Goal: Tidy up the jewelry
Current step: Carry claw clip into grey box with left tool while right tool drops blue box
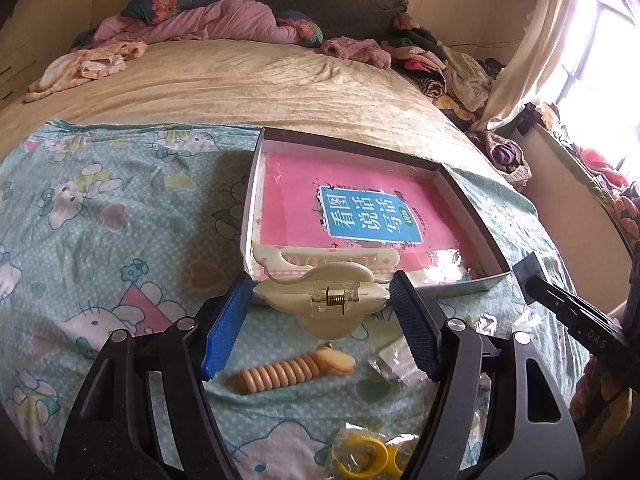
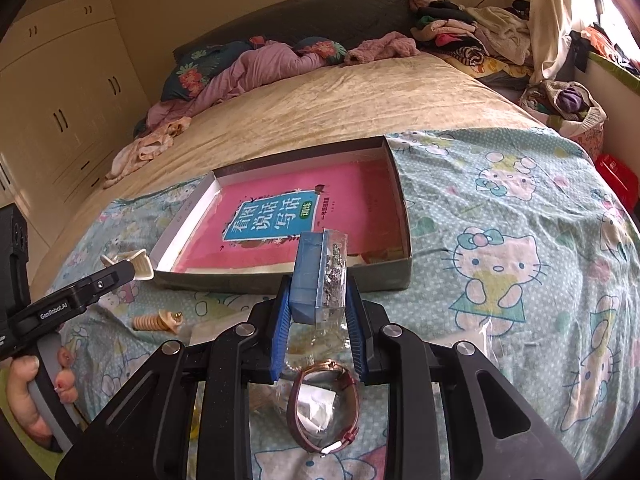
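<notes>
Left claw (image 1: 320, 308) grips a cream hair clip (image 1: 320, 300) across its width, held above the bedsheet (image 1: 100, 208) at the near edge of the open box (image 1: 476, 220); right claw (image 2: 318, 300), jaws narrow, pinches a small clear packet of silvery jewelry (image 2: 320, 276), also short of the box's near wall. Both point downward at a slant toward the box, wrists roughly level. The clip's curved, smooth shell could pivot or slip between the pads, and its spring could pop it open. The packet's slick plastic could slide out, probably spilling onto the sheet beside the beaded piece (image 1: 280, 376) or watch (image 2: 324, 404).
</notes>
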The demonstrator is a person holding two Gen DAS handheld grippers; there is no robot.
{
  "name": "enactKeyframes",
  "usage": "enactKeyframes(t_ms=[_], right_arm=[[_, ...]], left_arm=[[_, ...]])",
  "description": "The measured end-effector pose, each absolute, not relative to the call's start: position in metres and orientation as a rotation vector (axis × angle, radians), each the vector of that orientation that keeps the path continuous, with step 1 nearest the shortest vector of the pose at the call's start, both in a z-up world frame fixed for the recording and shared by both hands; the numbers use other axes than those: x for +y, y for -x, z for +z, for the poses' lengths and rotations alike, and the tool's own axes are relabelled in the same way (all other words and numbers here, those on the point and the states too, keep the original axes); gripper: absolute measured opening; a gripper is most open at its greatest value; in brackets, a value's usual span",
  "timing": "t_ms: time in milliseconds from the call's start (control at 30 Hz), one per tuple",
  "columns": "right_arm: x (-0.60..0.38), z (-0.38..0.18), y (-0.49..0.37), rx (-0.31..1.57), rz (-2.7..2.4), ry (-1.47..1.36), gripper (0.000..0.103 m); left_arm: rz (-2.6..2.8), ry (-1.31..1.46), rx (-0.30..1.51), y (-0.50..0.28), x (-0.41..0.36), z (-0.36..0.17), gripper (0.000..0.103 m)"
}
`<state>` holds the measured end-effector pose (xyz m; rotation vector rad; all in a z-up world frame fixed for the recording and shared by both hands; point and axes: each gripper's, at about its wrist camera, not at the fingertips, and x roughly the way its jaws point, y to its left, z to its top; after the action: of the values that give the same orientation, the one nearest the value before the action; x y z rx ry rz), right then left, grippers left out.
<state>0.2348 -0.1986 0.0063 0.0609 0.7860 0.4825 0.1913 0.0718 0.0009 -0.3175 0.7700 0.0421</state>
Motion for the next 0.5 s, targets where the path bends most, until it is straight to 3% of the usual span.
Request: enactKeyframes(t_ms=[500], right_arm=[[-0.184, 0.011, -0.289, 0.773, 0.444, -0.005, 0.025]], left_arm=[[0.058, 0.331, 0.775, -0.25, 0.079, -0.007, 0.063]])
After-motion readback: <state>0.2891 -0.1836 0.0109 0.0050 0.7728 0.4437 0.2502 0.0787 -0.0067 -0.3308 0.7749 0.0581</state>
